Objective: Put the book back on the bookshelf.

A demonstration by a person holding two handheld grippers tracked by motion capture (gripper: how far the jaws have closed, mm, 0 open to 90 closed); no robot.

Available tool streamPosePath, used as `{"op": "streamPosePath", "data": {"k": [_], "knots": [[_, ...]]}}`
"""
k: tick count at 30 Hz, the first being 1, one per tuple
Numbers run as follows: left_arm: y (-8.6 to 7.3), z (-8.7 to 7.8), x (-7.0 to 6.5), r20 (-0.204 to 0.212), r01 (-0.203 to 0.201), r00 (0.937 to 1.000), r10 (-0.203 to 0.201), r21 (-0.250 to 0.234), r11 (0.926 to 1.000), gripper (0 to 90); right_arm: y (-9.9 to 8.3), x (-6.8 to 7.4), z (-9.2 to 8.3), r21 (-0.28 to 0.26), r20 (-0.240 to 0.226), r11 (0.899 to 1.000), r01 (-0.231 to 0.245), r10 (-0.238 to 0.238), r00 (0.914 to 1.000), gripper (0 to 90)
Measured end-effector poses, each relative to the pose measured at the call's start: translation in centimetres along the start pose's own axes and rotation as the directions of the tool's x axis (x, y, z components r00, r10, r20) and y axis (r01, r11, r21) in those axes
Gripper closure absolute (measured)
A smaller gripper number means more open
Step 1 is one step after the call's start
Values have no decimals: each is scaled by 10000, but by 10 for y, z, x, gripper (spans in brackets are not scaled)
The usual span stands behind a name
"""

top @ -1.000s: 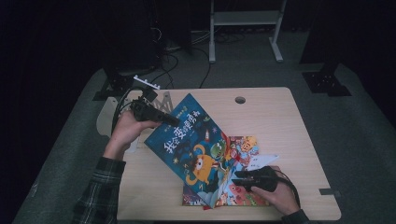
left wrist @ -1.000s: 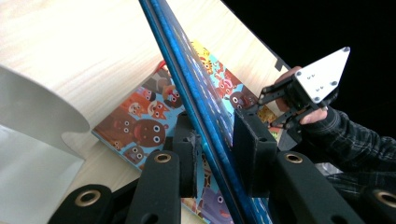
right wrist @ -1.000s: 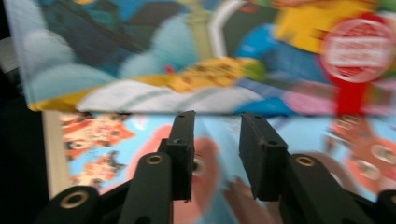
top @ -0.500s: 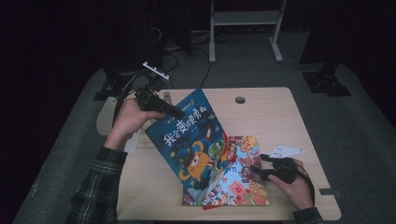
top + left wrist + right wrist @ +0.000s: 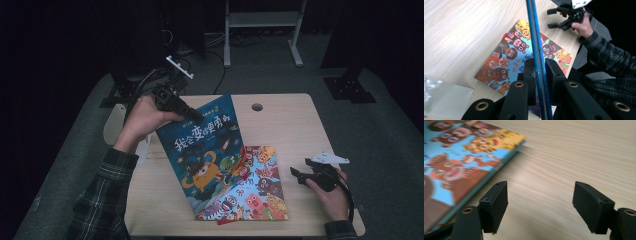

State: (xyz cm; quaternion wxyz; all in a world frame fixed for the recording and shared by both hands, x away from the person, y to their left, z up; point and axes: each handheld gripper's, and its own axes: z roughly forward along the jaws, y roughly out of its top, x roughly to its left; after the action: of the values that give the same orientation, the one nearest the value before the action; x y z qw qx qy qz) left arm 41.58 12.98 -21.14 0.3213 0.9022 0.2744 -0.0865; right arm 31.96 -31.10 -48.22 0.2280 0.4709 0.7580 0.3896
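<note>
Near the desk's left edge, left gripper clamped on blue book's raised top corner; right gripper open, empty, rightward of lower book.

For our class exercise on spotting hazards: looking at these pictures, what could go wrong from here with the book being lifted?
1. The left gripper pinches only the blue book by its thin top edge; the tilted book could slip or bend.
2. Its lower edge rests on the animal book, which might get dragged.
3. The right gripper, its jaws just opened, holds nothing, so neither book is steadied.
</note>
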Motion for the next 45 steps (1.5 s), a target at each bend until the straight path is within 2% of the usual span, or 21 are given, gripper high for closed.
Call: {"op": "streamPosePath", "data": {"k": [6, 12, 17, 21, 32, 40, 45], "knots": [[6, -3, -13, 78, -372, 9993, 370, 261, 9990, 826, -8, -15, 3, 133, 566, 9990, -430, 422, 9975, 250], [9, -7, -29, -364, -798, 9960, 821, 588, 9951, 828, -12, -19, 6, 403, 910, 9969, -681, 642, 9938, 220], [10, -13, -35, -740, -977, 9919, 1029, 711, 9927, 828, -14, -19, 11, 525, 1140, 9961, -711, 648, 9914, 187], [9, -18, -34, -860, -917, 9915, 972, 657, 9936, 828, -13, -16, 16, 882, 1394, 9941, -638, 511, 9889, 156], [-3, -45, -34, -1216, -748, 9895, 776, 277, 9968, 828, -13, -17, 17, 1038, 1282, 9894, -1018, 882, 9878, 120], [-18, -68, -31, -1392, -532, 9889, 525, -14, 9986, 827, -13, -17, 17, 1040, 1278, 9894, -1011, 875, 9879, 120], [-33, -84, -28, -1546, -265, 9877, 230, -203, 9994, 827, -13, -17, 17, 1039, 1278, 9895, -1009, 873, 9880, 120]]}}
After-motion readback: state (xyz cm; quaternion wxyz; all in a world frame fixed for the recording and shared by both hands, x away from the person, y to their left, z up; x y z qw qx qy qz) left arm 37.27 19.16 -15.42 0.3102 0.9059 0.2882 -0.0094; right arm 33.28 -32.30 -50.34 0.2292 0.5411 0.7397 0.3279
